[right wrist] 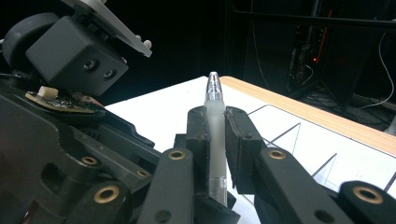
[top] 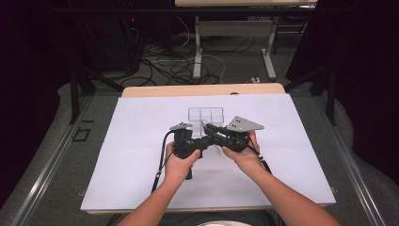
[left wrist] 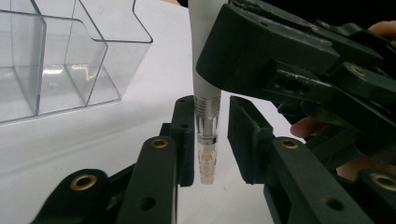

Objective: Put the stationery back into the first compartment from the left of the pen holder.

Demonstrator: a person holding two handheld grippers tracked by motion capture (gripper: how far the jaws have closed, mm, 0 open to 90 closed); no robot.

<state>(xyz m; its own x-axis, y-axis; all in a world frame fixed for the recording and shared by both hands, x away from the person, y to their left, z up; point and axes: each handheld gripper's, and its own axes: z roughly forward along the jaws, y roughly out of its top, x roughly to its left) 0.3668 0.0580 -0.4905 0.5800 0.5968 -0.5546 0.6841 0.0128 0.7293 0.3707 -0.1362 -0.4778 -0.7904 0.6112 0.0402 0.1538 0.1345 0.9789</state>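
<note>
A pen with a frosted white barrel (left wrist: 203,56) and a clear end piece (left wrist: 207,154) is held above the white sheet. My right gripper (right wrist: 215,114) is shut on the barrel, and the pen's pointed end (right wrist: 213,84) sticks out past its jaws. My left gripper (left wrist: 212,100) faces it from the other side. Its jaws stand around the clear end piece, one pad against it and a narrow gap at the other. In the high view the left gripper (top: 204,142) and the right gripper (top: 210,132) meet over the middle of the sheet, each in a hand.
A clear plastic organiser (top: 205,114) with several compartments (left wrist: 70,56) stands just behind the grippers. The white sheet (top: 141,155) covers a wooden table (top: 202,90). Beyond the table are desk legs and loose cables on the floor (top: 179,70).
</note>
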